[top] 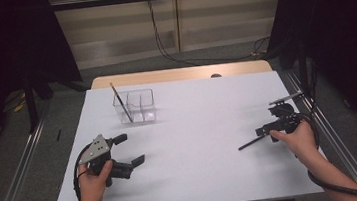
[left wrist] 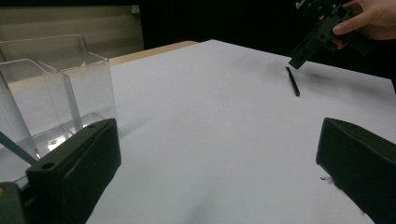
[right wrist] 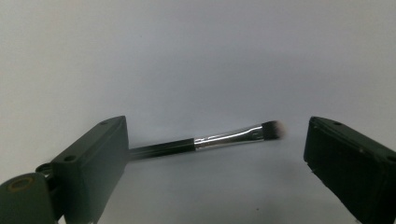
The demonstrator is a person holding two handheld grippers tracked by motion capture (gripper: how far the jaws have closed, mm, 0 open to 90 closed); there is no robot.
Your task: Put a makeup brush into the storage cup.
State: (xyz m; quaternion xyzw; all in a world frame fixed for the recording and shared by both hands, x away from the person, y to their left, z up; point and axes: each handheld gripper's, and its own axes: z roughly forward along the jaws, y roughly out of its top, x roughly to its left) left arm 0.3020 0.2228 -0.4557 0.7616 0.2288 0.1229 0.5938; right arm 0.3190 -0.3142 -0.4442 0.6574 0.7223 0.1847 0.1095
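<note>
The right gripper [right wrist: 215, 154], jaws wide, hovers over the brush [right wrist: 219, 139] lying flat on the surface [top: 199, 128] well right of the clear box [top: 135, 106], so it should lower squarely and close across the handle.

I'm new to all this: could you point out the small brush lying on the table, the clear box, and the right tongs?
small brush [right wrist: 224, 138]: right gripper view, silver ferrule.
clear box [top: 142, 105]: high view, front wall.
right tongs [right wrist: 215, 154]: right gripper view, midway between the open jaws.
</note>
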